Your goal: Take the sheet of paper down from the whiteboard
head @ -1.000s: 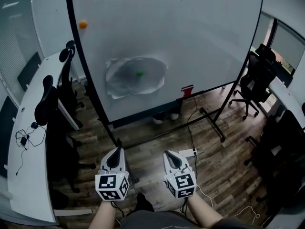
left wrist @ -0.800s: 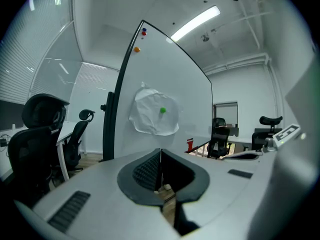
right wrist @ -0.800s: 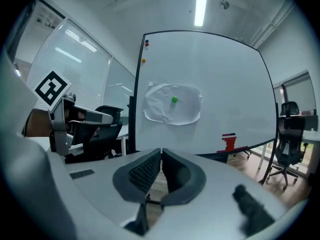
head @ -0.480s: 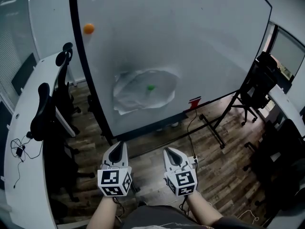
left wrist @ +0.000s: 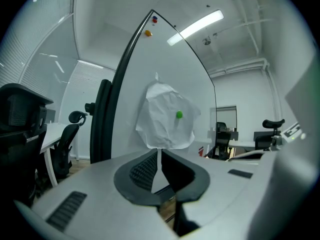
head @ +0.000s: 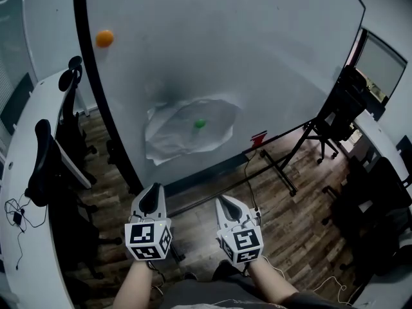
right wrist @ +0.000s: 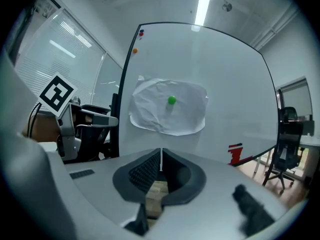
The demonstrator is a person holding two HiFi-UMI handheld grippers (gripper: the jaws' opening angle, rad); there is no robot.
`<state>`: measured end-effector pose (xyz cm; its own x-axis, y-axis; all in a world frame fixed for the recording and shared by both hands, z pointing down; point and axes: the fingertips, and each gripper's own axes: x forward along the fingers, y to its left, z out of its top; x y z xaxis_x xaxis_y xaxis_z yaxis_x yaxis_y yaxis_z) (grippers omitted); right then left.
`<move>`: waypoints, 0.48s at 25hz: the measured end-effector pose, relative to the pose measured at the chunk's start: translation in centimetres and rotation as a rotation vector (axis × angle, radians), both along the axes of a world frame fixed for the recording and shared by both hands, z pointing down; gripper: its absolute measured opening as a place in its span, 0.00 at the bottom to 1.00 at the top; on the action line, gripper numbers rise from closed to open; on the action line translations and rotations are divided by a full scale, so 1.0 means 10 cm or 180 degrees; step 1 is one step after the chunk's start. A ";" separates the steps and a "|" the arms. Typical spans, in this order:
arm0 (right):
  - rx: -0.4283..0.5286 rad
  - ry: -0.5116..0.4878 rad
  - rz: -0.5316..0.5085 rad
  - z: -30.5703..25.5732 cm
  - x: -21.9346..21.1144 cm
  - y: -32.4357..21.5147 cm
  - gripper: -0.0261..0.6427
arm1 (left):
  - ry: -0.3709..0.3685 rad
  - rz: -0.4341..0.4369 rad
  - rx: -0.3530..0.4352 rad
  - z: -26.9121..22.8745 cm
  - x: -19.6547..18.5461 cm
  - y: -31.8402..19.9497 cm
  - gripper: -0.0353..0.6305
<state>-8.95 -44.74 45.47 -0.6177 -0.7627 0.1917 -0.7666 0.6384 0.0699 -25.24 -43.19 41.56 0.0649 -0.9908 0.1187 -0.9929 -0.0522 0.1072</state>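
A crumpled white sheet of paper [head: 187,131] hangs on the whiteboard [head: 257,56], pinned at its middle by a small green magnet [head: 199,123]. The same paper [left wrist: 167,119] [right wrist: 167,106] fills the middle of both gripper views, with the green magnet [left wrist: 179,115] [right wrist: 171,100] on it. My left gripper [head: 152,195] [left wrist: 159,156] and right gripper [head: 226,203] [right wrist: 161,156] are both shut and empty. They point level at the board from a short way off, side by side over the floor, below the paper.
An orange magnet [head: 103,38] sits high on the board's left. A red eraser [head: 258,138] rests on the tray at the board's lower edge. The stand's feet [head: 283,176] reach across the wooden floor. Black office chairs [head: 48,166] and a white desk [head: 19,250] stand at left, more chairs [head: 344,102] at right.
Both grippers have moved closer to the whiteboard, still shut. The paper now looks larger and sits nearer the middle of the head view.
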 end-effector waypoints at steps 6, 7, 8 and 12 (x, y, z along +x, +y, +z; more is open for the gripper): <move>0.0031 -0.0049 -0.0188 -0.05 -0.10 -0.24 0.07 | -0.0053 -0.0227 0.0036 -0.05 -0.05 -0.18 0.08; 0.0044 -0.0055 -0.0228 -0.07 -0.11 -0.29 0.08 | -0.0055 -0.0296 0.0042 -0.06 -0.08 -0.20 0.08; 0.0057 -0.0065 -0.0268 -0.09 -0.13 -0.34 0.08 | -0.0057 -0.0364 0.0048 -0.08 -0.10 -0.23 0.08; 0.0097 -0.0106 -0.0426 -0.16 -0.17 -0.52 0.08 | -0.0103 -0.0555 0.0015 -0.09 -0.16 -0.36 0.08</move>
